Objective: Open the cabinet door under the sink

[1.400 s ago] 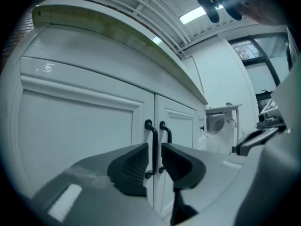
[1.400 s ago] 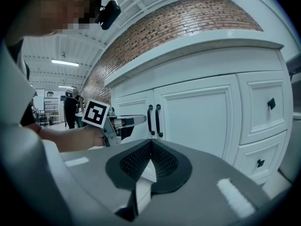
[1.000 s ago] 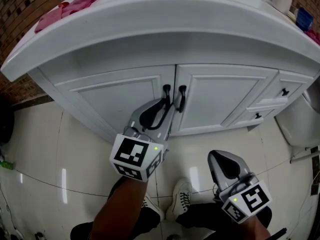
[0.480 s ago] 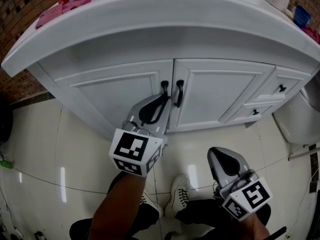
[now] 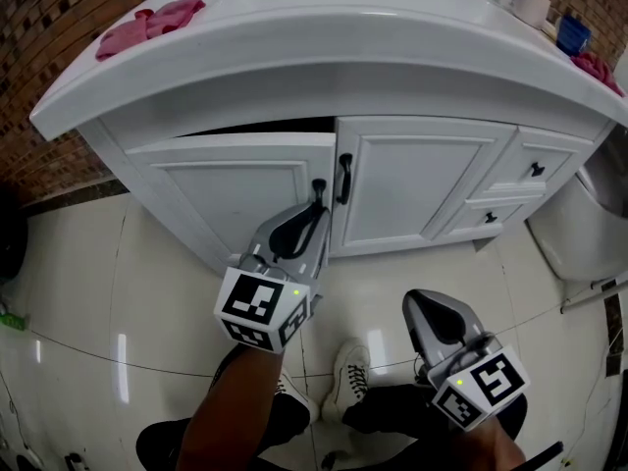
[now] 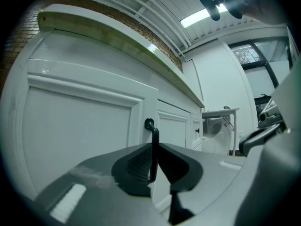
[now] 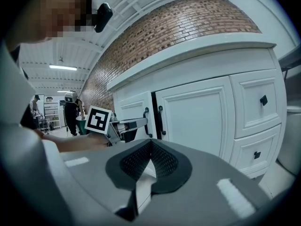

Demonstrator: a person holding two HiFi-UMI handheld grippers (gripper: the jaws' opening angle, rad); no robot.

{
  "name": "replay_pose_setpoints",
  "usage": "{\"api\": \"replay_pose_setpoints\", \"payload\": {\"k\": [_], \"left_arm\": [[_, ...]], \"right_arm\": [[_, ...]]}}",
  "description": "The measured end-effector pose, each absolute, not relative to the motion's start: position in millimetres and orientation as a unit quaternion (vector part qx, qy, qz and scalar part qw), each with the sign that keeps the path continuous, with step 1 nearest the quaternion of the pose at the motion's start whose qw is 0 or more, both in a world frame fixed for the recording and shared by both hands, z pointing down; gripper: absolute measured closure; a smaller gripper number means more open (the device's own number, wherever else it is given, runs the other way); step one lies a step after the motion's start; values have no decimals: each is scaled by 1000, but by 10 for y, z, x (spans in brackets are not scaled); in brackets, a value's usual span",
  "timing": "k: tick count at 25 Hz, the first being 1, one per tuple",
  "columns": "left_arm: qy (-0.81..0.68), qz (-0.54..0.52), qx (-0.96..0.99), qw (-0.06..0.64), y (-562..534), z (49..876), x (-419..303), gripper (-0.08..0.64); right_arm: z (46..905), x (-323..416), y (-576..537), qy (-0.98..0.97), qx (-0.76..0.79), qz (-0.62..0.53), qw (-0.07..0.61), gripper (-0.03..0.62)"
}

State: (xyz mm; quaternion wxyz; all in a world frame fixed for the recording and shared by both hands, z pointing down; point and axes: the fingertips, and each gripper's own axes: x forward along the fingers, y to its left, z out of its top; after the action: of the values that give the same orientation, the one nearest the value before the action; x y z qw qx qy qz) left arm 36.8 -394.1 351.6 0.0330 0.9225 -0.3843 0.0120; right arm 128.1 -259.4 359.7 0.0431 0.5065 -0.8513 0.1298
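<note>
Washroom with a glossy pale tiled floor point(image 5: 88, 292) and a brick wall point(image 5: 39, 37) behind a white vanity.

Bench: white sink top point(image 5: 324, 57) overhanging the cabinet. A pink cloth point(image 5: 147, 18) lies at its left end. Small containers stand at its right end, too small to identify.

Cabinet front: two doors with dark bar handles meeting at the centre, and two small drawers point(image 5: 525, 175) to the right.

Left cabinet door point(image 5: 235, 189): ajar. A dark gap shows along its top edge, and its free edge stands forward of the right cabinet door point(image 5: 417, 180), which sits flush and closed.

Left tool point(image 6: 153, 166): clenched on the left door's handle point(image 6: 154, 140), the bar pinched between the pads.

Right tool point(image 7: 150, 144): jaws together on nothing, held low over the floor, well apart from the cabinet.

Progress, as judged: the grip is made and opening has begun; most of the swing remains. The door needs drawing outward along its hinge arc, toward the person's legs.
</note>
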Motion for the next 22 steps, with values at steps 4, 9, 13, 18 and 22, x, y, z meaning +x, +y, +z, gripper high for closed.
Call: {"api": "replay_pose_setpoints", "payload": {"k": [4,9,13,18,22], "left_arm": [[-385,11,922,41,-3759,3530,308,516],[-384,10,923,32,-3551,3521,221,515],[-383,9,923,29,-3414,3540,166,515],[-377,8,926,20,-3238,3545,88,514],[-374,5,927,12,-3102,3541,6,514]], "right_arm": [[3509,1245,-2404,-854,504,125,43,583],[3421,1177,-2170,-856,503,117,36,583],[3411,1063,-1979,-861,495,114,33,583],[3411,949,-1775,-866,486,112,35,583],[3398,880,-1685,-868,484,106,35,583]]}}
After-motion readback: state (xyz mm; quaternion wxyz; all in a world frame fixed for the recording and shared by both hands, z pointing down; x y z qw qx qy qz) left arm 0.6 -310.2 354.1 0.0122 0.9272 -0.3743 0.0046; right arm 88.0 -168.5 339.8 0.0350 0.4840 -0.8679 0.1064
